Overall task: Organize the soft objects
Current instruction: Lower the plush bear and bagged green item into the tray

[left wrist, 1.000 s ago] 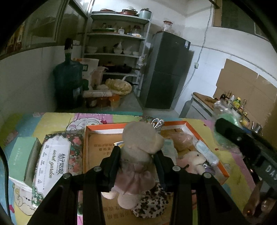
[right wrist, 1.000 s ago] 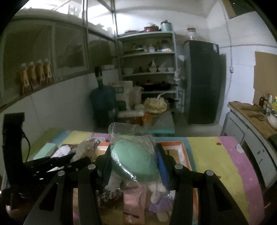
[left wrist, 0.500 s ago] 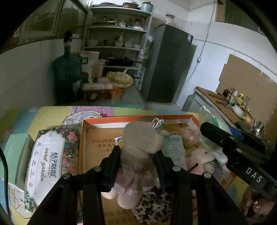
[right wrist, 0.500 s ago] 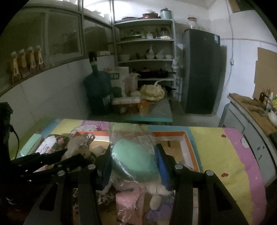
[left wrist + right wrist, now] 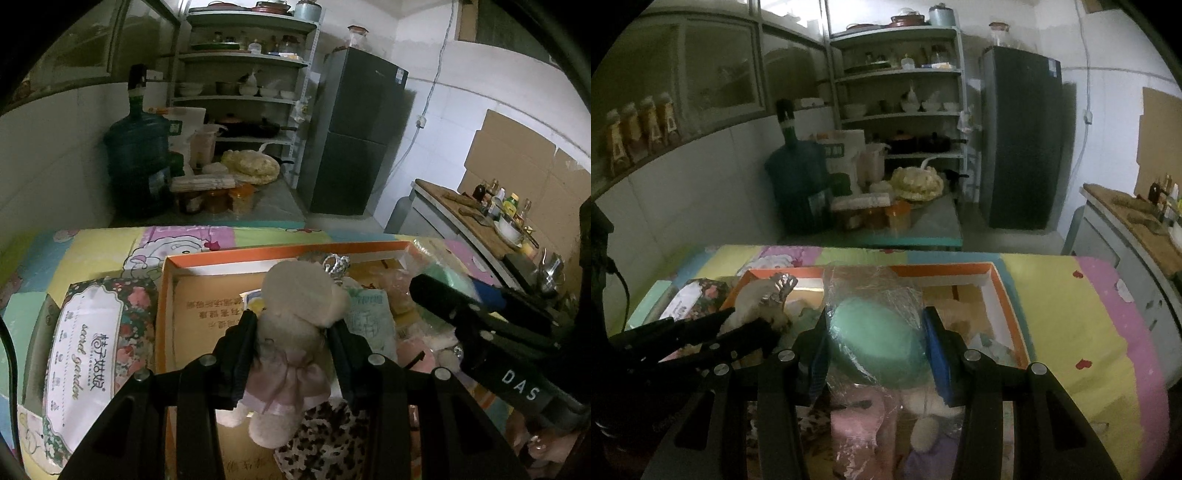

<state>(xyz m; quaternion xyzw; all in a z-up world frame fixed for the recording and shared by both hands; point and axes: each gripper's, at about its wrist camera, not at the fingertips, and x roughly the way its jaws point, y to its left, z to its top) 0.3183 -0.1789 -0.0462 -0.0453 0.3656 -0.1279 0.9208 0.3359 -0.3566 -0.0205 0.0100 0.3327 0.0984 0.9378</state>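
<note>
Left wrist view: patchwork cloth [image 5: 92, 247] covers the table. On it, a shallow orange-rimmed box [image 5: 258, 254]; its cardboard floor carries printed Chinese text, too small to read. Left of the box lies a floral pack [image 5: 88, 354] labelled "secret garden" with Chinese characters. At the right, the right gripper [image 5: 436, 291] enters side-on, its body marked "DAS".

Left gripper [image 5: 291, 332]: jaws partly closed, pinching a beige plush toy [image 5: 299, 314] at the body, held over the box. The toy wears a pink skirt with a bow. A leopard-print soft item [image 5: 325, 439] lies in the box below it. A green-printed sachet [image 5: 369, 317] lies just right of the toy.

Right wrist view: right gripper [image 5: 875, 332], jaws partly closed, pinching a mint-green round soft item in clear plastic wrap [image 5: 875, 336] over the box [image 5: 1004, 291]. Blue pads on its fingers [image 5: 936, 354]. Pink and lilac soft items lie in the box beneath. Left gripper [image 5: 738, 325] shows at the left with the toy [image 5: 757, 299].

Only the left view shows the pack lettering and "DAS"; only the right view shows the cloth's wide yellow and pink stripes right of the box.
</note>
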